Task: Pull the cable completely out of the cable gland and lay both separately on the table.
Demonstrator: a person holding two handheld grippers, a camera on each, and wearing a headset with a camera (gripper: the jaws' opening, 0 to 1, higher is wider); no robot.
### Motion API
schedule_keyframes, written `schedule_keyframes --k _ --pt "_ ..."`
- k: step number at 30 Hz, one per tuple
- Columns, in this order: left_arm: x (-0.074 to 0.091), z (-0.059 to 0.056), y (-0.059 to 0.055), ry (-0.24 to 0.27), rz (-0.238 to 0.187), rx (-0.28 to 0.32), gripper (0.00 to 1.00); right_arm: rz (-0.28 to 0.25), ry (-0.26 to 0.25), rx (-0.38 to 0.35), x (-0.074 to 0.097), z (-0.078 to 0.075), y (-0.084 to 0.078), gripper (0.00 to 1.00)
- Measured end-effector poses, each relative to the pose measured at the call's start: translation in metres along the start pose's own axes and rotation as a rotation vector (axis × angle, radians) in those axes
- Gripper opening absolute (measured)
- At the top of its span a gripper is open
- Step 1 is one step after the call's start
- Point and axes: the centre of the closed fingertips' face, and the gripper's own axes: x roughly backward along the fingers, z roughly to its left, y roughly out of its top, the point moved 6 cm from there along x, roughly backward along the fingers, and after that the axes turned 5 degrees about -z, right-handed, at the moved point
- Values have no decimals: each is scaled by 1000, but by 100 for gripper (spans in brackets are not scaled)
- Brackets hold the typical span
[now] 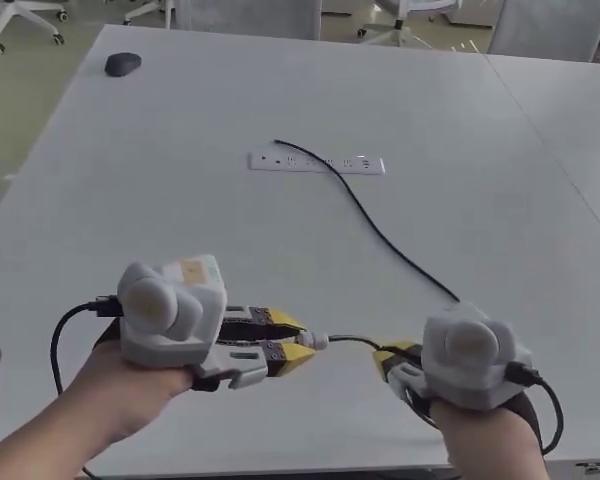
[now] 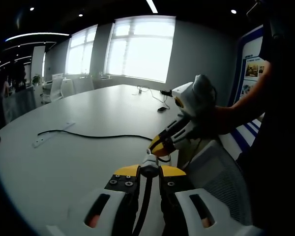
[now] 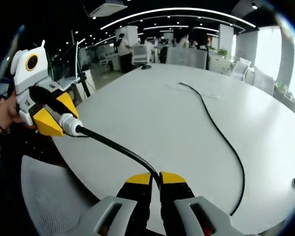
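The left tool [image 1: 292, 345] is clamping the white cable gland [image 1: 316, 342] above the counter's [image 1: 180, 180] near edge. The right tool [image 1: 388, 362] is pinching the black cable [image 1: 380, 232] just beside it. Pulling looks due, with the tools drawing straight apart.

Big white table [image 1: 280, 90] w/ rounded edge; pale greenish floor [image 1: 20, 90] beyond. Office chairs [image 1: 25, 15] on castors at far side, grey mesh chair [image 3: 49, 196] close by. Lg bright windows [image 2: 137, 46] in one wall, blue poster board [image 2: 248, 64] nearby. Dark ceiling w/ curved light strips [image 3: 187, 12] + spots.
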Motion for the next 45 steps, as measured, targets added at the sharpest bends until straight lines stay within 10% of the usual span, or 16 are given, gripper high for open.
schedule_keyframes --k 17,31,39,45 --pt "-5 -3 -2 0 14 -9 15 2 6 -86 1 3 -12 0" --pt "1 7 6 18 -2 -8 15 -92 109 241 29 8 25 12" --pt "0 5 4 15 12 -13 15 -130 206 595 33 51 52 13" --pt "0 5 4 16 14 -15 15 -103 229 679 25 70 55 8"
